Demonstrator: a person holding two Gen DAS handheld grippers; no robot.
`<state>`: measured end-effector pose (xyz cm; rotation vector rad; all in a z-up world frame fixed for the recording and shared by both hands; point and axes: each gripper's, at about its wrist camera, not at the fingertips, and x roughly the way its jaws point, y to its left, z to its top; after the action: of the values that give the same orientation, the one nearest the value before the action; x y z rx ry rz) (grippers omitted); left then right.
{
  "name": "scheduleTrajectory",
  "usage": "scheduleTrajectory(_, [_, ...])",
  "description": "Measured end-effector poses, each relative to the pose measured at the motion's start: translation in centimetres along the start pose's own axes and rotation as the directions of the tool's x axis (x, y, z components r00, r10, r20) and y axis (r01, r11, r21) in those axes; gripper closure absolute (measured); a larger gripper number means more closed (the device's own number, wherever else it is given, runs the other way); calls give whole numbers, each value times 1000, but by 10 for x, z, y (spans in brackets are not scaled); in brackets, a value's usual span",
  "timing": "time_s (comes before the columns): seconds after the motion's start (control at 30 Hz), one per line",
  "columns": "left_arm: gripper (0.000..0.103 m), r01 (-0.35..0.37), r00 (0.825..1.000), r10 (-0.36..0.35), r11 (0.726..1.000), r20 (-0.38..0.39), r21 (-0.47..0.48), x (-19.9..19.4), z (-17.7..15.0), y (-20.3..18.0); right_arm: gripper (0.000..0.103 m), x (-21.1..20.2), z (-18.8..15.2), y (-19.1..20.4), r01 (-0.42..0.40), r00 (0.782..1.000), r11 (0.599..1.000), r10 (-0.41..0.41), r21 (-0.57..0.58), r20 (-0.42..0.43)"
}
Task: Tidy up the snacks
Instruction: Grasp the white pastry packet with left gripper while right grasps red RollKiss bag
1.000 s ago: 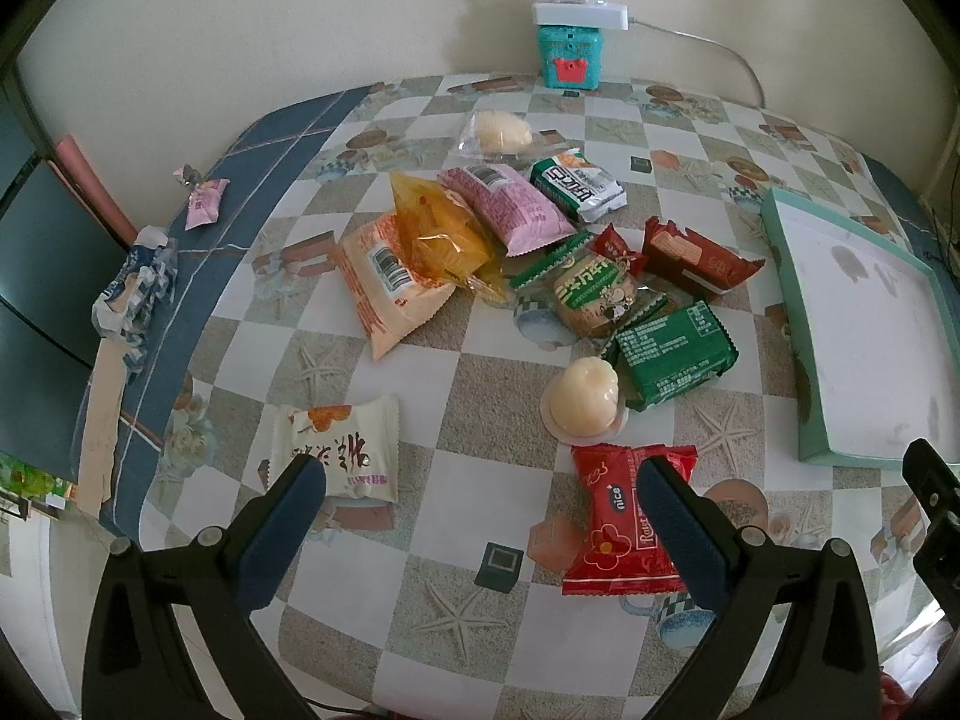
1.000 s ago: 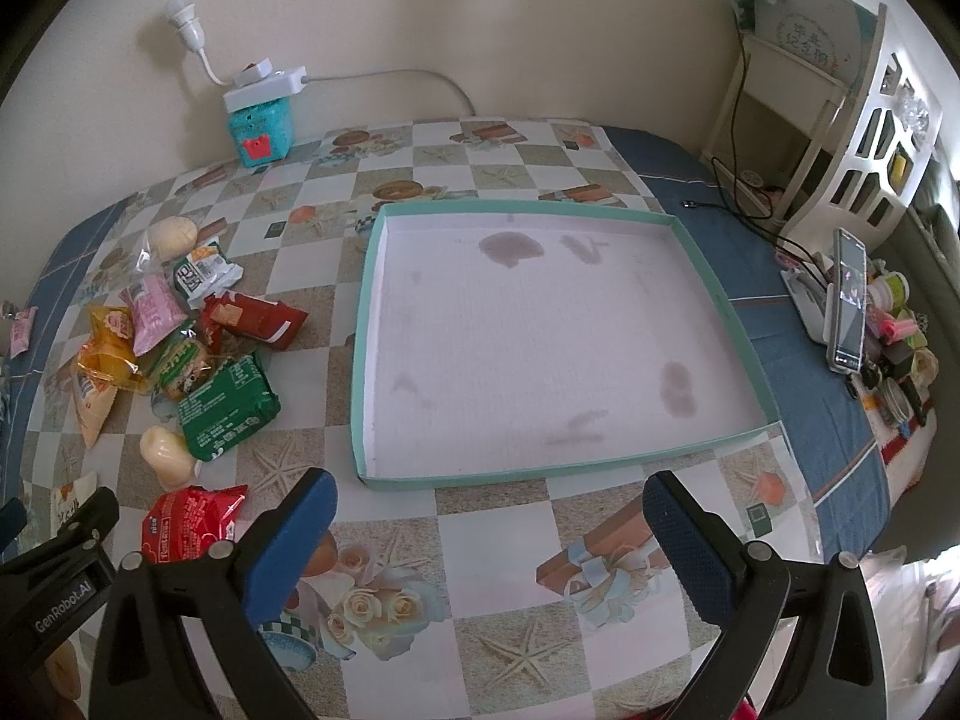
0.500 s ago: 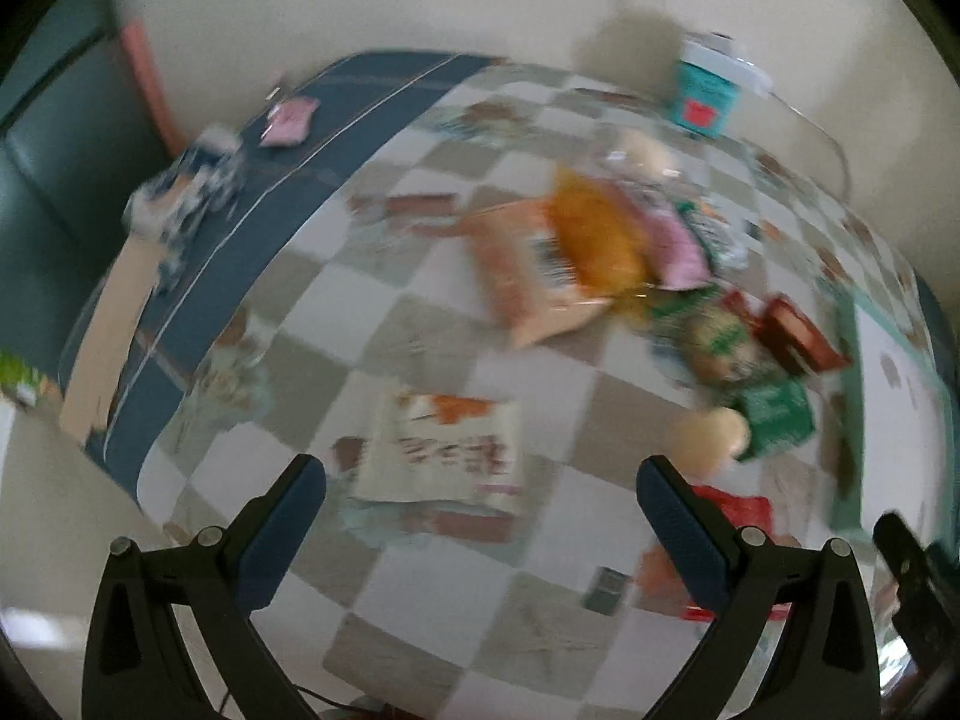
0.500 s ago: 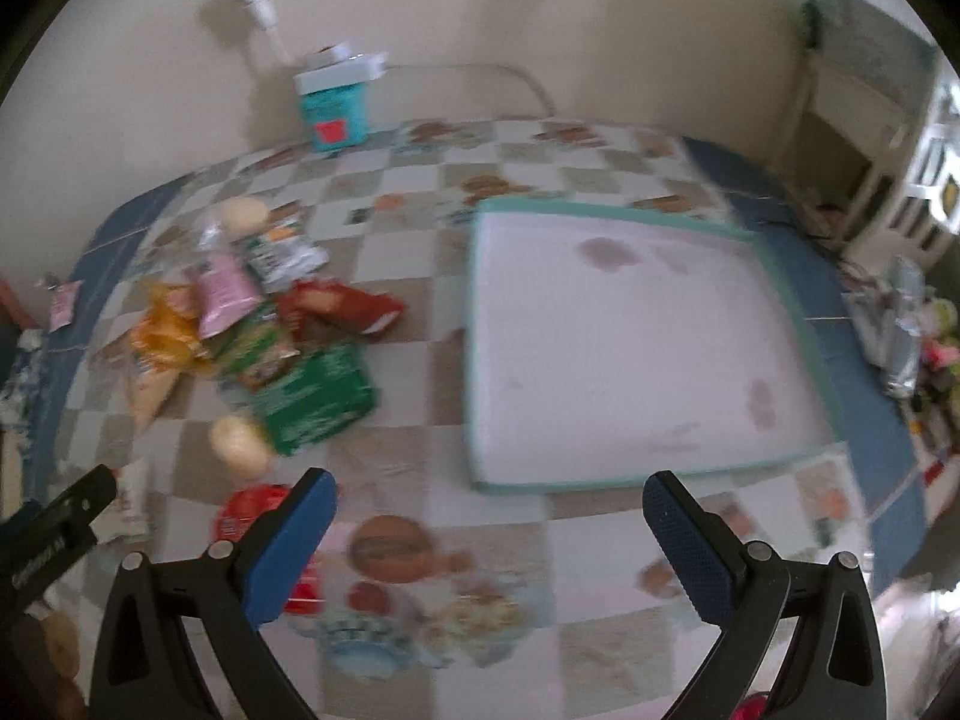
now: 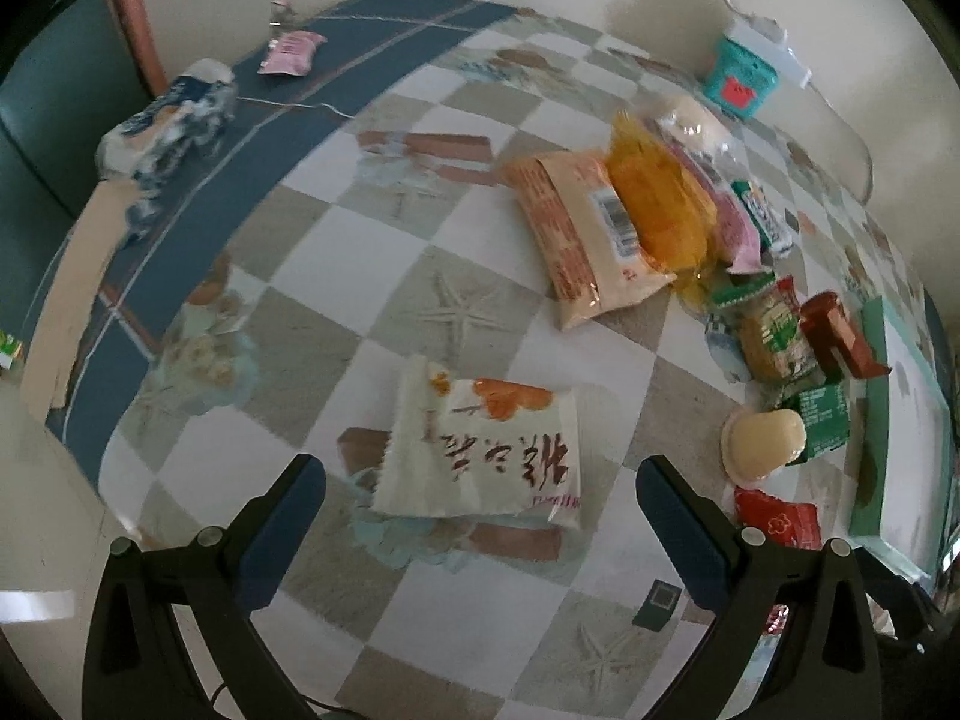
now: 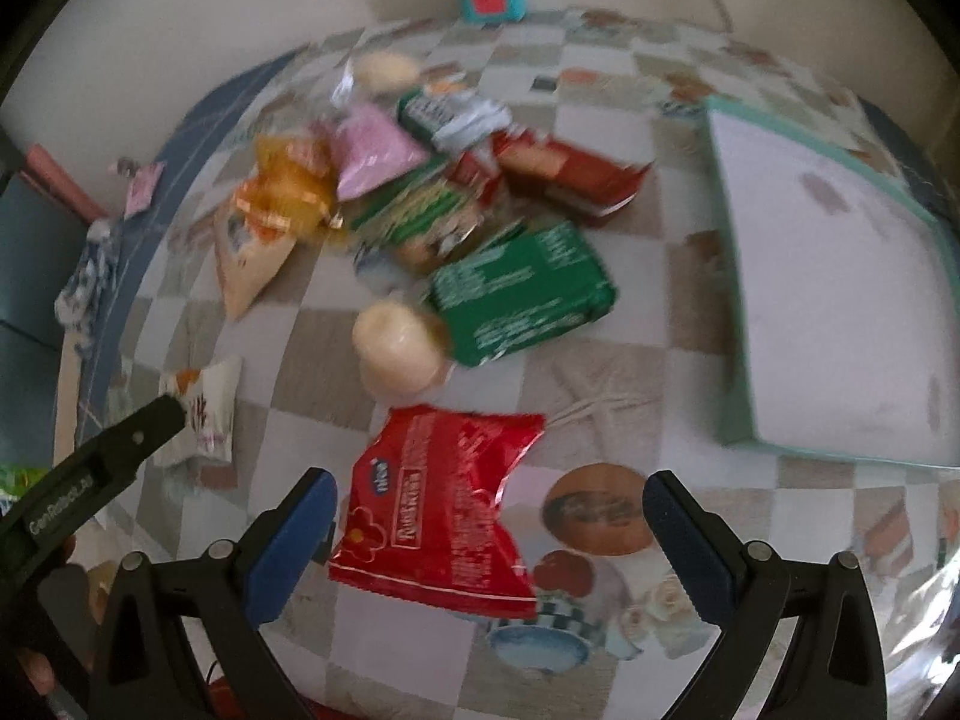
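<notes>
Here both grippers were open and empty: the left gripper [image 5: 480, 495] framed the white packet [image 5: 486, 459] at lower centre, the right gripper [image 6: 489, 510] the red packet [image 6: 441, 516]. Thin, slippery wrappers could slide away on the desk [image 5: 384, 324], missing the tray [image 6: 840, 312] at right

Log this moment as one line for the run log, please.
left gripper: open, over white snack packet with red lettering | right gripper: open, over red foil snack packet | teal-rimmed tray: no snacks in it
</notes>
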<state>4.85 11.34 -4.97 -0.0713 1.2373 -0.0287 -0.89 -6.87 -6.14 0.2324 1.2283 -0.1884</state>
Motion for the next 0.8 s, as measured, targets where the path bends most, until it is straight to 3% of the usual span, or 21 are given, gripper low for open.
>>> scheduleTrajectory(0.23, [0, -32, 998, 33, 999, -46, 16, 25, 9, 0, 0, 23, 0, 8, 5, 998, 1000, -5, -9, -57])
scheduleTrajectory(0.43, [1, -27, 999, 27, 999, -43, 21, 34, 12, -2, 2, 30, -2, 1, 19, 998, 1000, -18, 19, -61])
scheduleTrajectory(0.6, [14, -19, 999, 20, 999, -43, 28, 33, 7, -7, 28, 39, -2, -9, 9, 998, 998, -5, 57, -68])
scheduleTrajectory(0.8, [21, -14, 999, 14, 1000, -29, 26, 27, 2, -7, 31, 40, -1, -22, -8, 999, 996, 12, 84, -51])
